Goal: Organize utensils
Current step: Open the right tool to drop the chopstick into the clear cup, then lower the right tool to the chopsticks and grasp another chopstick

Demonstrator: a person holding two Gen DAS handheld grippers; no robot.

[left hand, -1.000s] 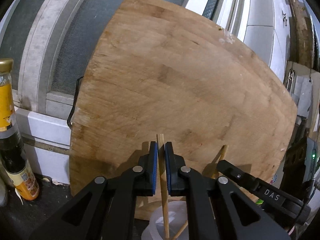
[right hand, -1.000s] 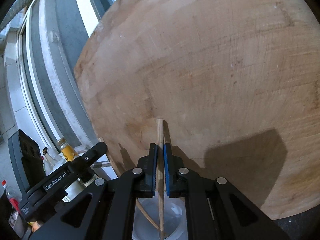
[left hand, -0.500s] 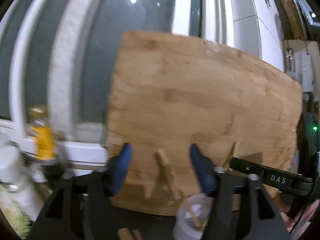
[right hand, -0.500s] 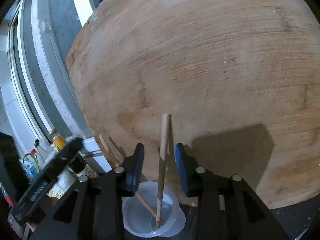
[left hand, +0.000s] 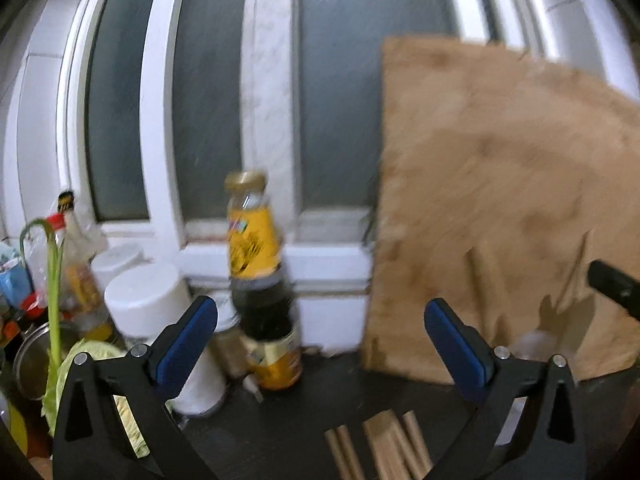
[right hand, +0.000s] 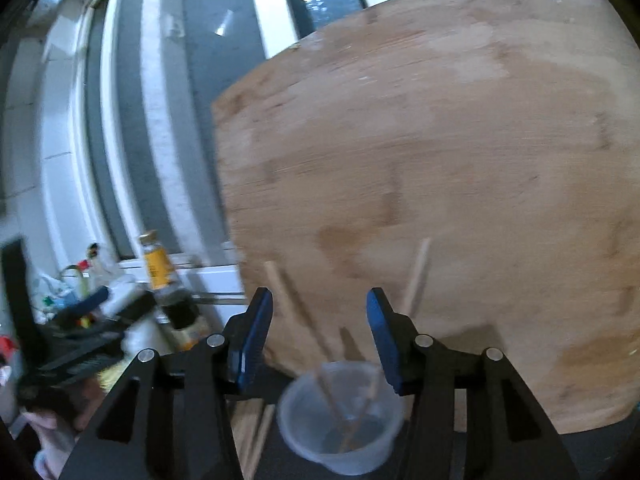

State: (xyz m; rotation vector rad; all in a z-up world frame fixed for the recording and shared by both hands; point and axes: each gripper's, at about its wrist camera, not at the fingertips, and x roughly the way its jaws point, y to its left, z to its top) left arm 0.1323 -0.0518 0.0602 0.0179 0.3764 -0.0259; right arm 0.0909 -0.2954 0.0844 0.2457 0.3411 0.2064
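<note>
Left wrist view: my left gripper (left hand: 320, 344) is opening wide, nothing between its pads; loose chopsticks (left hand: 384, 452) lie bottom center.

Right wrist view: my right gripper (right hand: 320, 336) is opening, empty; 2 chopsticks stand in the plastic cup (right hand: 340, 416) at bottom center.

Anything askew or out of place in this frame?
Several wooden chopsticks lie loose on the dark counter, while two others stand splayed in the clear plastic cup. Nothing is spilled or visibly damaged.

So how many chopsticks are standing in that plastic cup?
2: in the plastic cup, one chopstick leans left, the other chopstick leans right, both against the cutting board. More lie loose nearby.
</note>
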